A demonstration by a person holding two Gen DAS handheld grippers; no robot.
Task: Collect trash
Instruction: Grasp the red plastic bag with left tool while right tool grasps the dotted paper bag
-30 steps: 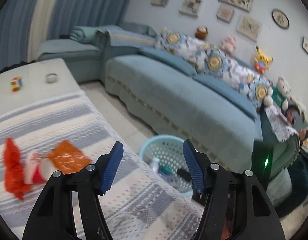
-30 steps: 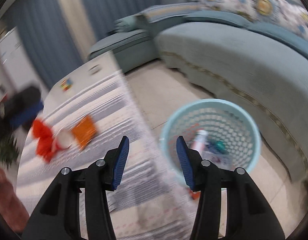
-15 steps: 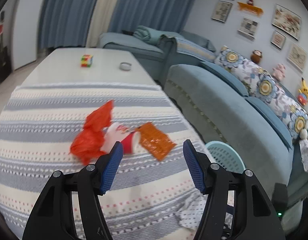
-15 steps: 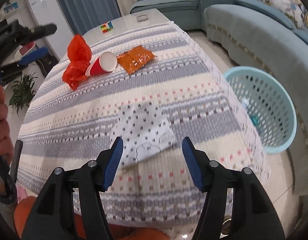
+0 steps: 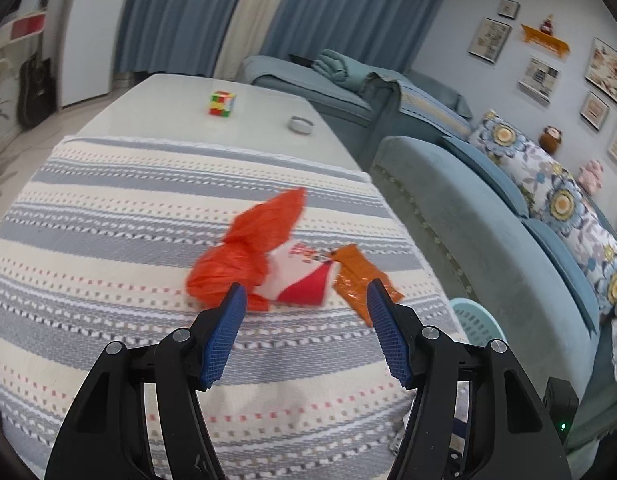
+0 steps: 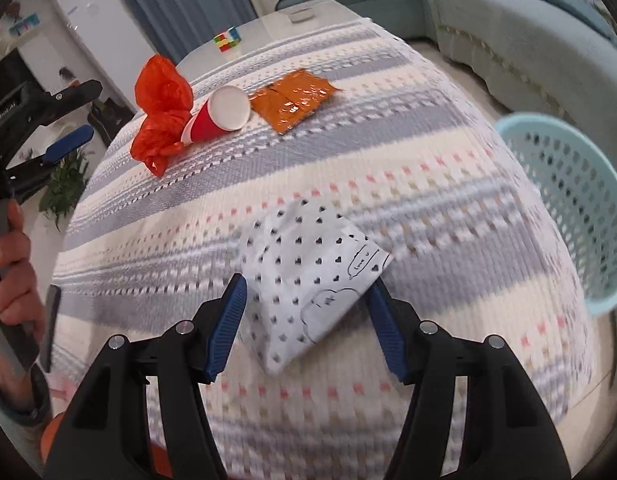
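On the striped tablecloth (image 5: 108, 240) lie a crumpled orange plastic bag (image 5: 248, 248), a red and white paper cup (image 5: 304, 276) on its side and an orange foil wrapper (image 5: 360, 280). My left gripper (image 5: 304, 300) is open and empty, just short of the cup. In the right wrist view the same bag (image 6: 160, 108), cup (image 6: 216, 116) and wrapper (image 6: 296, 100) lie farther off. A white heart-print packet (image 6: 308, 276) lies between the open fingers of my right gripper (image 6: 308, 296), untouched.
A light blue mesh basket (image 6: 572, 200) stands on the floor off the table's right edge; its rim shows in the left wrist view (image 5: 476, 316). A colour cube (image 5: 222, 104) and small white dish (image 5: 302, 124) sit at the far end. A blue sofa (image 5: 488, 220) runs along the right.
Both grippers swung from the basket back over the table. The left has closed in on the cup and orange bag. The right has come down around the heart-print packet.
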